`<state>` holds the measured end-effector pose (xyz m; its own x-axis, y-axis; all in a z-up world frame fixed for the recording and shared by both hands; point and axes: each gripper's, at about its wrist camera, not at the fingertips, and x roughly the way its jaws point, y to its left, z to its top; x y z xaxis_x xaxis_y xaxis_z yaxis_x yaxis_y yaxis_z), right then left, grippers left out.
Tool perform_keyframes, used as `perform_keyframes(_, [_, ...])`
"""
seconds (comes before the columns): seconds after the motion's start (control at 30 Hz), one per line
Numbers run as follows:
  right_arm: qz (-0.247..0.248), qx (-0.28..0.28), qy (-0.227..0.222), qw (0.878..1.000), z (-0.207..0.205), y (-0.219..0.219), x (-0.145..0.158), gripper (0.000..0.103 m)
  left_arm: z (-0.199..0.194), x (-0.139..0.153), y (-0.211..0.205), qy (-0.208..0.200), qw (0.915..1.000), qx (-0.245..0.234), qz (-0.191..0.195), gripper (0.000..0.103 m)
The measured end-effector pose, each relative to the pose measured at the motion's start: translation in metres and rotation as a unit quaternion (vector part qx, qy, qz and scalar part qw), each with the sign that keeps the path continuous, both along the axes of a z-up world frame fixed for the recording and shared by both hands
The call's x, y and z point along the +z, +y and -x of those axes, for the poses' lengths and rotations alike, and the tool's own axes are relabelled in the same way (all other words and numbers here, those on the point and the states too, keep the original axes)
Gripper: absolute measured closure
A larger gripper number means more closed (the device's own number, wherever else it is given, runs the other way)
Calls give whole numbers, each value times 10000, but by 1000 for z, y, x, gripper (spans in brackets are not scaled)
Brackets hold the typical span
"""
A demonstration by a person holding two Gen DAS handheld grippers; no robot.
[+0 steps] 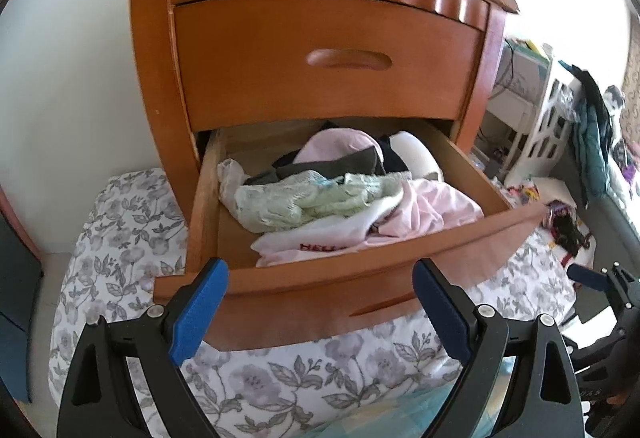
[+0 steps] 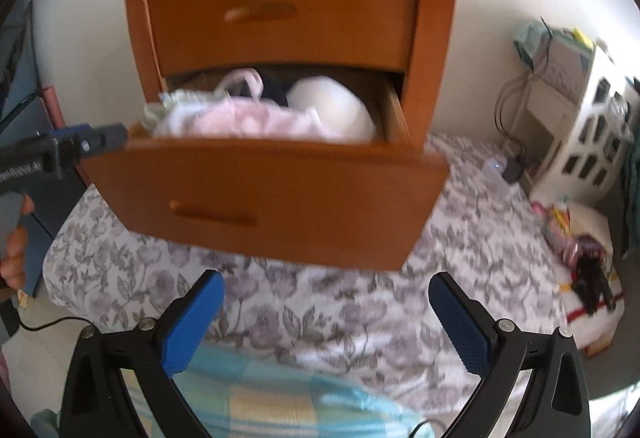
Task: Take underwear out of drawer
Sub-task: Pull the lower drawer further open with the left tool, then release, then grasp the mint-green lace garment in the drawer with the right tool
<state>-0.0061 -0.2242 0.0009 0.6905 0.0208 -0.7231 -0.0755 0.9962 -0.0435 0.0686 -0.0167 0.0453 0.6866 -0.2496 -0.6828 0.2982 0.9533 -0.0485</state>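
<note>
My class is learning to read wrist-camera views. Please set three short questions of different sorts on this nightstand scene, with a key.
1. True or false: the lower drawer is pulled open while the upper drawer is shut.
2. Multiple choice: the pale green lacy garment lies A) on the floral bedding, B) in the open drawer, C) in a gripper.
3. Fill in: the left gripper and right gripper both have their jaws ____.

Key: 1 true; 2 B; 3 open.
</note>
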Motion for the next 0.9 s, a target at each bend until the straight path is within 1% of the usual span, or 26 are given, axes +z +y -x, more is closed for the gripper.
perform_keyframes(0.1, [-61, 99, -174, 9998, -8, 2, 12, 0, 3, 1, 8, -6, 9998, 98, 179, 10])
perform_keyframes(0.27, [-142, 156, -126, 9997, -26, 6, 21, 0, 3, 5, 17, -93, 9992, 237, 293, 10])
perform_keyframes(0.43, [-228, 179, 66, 9996, -30, 10, 11, 0, -19, 11, 18, -27, 9994, 254, 216, 11])
perform_keyframes(0.5, [-242, 177, 172, 9994, -30, 11, 7, 0, -32, 13, 14, 18, 9997, 169, 192, 14])
perform_keyframes(0.57, [-236, 153, 216, 9994, -31, 11, 5, 0, -51, 12, 8, 176, 9998, 64, 100, 17])
perform_keyframes(0.63, [-228, 125, 219, 9994, -29, 10, 5, 0, -68, 9, 4, 364, 9993, 34, -13, 24])
perform_keyframes(0.7, [-203, 90, 235, 9995, -28, 9, 4, 0, -83, 4, 0, 566, 9984, -47, -69, 28])
perform_keyframes(0.8, [-198, 28, 319, 9993, -28, 6, 0, 0, -101, -4, -6, 872, 9960, -164, -81, 29])
perform_keyframes(0.9, [-217, -27, 430, 9988, -28, 3, -6, 0, -115, -16, -14, 1178, 9925, -242, -219, 29])
